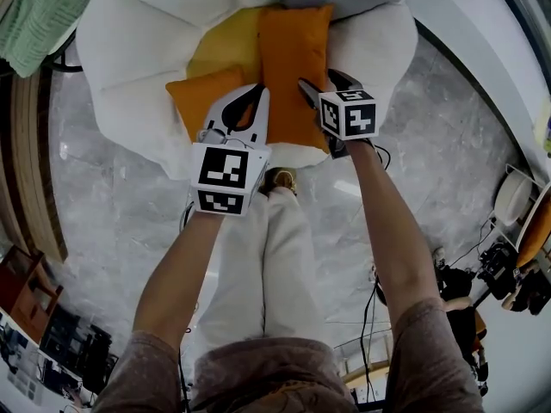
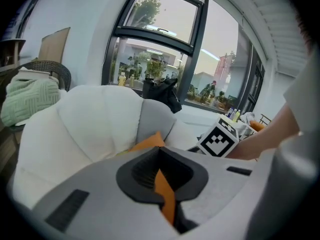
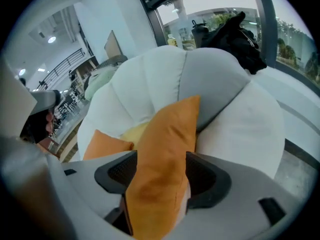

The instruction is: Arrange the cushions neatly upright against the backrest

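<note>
Orange fabric is pinched in the left gripper (image 2: 162, 184). Its two jaws are clenched together on a thin fold of the small orange cushion (image 1: 202, 93), which lies at the front left of the seat. The right gripper (image 3: 160, 179) is released, with its jaws spread wide. The near end of the large orange cushion (image 3: 165, 149) sits in the gap between its dark pads, and the pads are not squeezing it. From above, both grippers are side by side at the front edge of the seat, each carrying a cube with black and white square markers, held out on the person's bare forearms.

The large orange cushion stands on its long edge and runs from the front of the seat towards the back. Its far corner leans on the grey panel (image 3: 215, 79) of the backrest. A yellow cushion (image 1: 225, 46) lies flat just behind the small orange one, partly tucked under the left side of the large one. Neither the yellow cushion nor the small orange one is upright against the backrest.

All three cushions rest in a white armchair (image 1: 129, 41) with a rounded, petal-shaped back made of padded sections. It stands on a pale grey marble floor (image 1: 129, 222), and the person's light trousers are just in front of it. To the left of the armchair, a green textured blanket (image 2: 27, 99) is draped over a dark wicker chair. Behind the backrest a black bag (image 2: 160, 91) sits by a large dark-framed window (image 2: 165, 34), with plants and buildings visible outside.
</note>
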`<state>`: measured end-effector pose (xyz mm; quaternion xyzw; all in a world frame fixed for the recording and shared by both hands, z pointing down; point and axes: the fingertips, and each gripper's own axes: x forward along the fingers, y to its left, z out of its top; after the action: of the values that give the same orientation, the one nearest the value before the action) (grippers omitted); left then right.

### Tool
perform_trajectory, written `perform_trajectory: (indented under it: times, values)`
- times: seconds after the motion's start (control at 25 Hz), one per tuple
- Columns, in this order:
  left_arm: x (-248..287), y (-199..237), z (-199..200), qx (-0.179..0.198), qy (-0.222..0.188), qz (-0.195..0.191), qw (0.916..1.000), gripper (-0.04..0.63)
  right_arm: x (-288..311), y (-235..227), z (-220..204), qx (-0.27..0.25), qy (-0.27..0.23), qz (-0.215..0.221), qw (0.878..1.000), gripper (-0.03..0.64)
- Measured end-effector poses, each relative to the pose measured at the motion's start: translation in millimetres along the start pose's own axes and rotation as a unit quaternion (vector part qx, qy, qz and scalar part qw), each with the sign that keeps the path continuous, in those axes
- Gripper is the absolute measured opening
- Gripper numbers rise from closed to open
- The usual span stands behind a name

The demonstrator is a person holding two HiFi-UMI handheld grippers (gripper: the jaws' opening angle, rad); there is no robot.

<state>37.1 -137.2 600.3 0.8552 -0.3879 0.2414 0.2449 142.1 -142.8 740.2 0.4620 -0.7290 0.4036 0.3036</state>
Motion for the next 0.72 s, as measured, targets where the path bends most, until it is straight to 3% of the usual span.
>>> perform_trajectory:
  times: [0.28,0.72]
  values:
    - [8,5,-5,-0.002,0.003,0.000,1.0000,0.005,23,-12,-17,0.079,0.030,0.026,0.996,0.288]
    - [12,5,-10,-0.004,0.005,-0.005,1.0000,0.005,32,-10,-19,0.098,0.050,0.044,0.993,0.287]
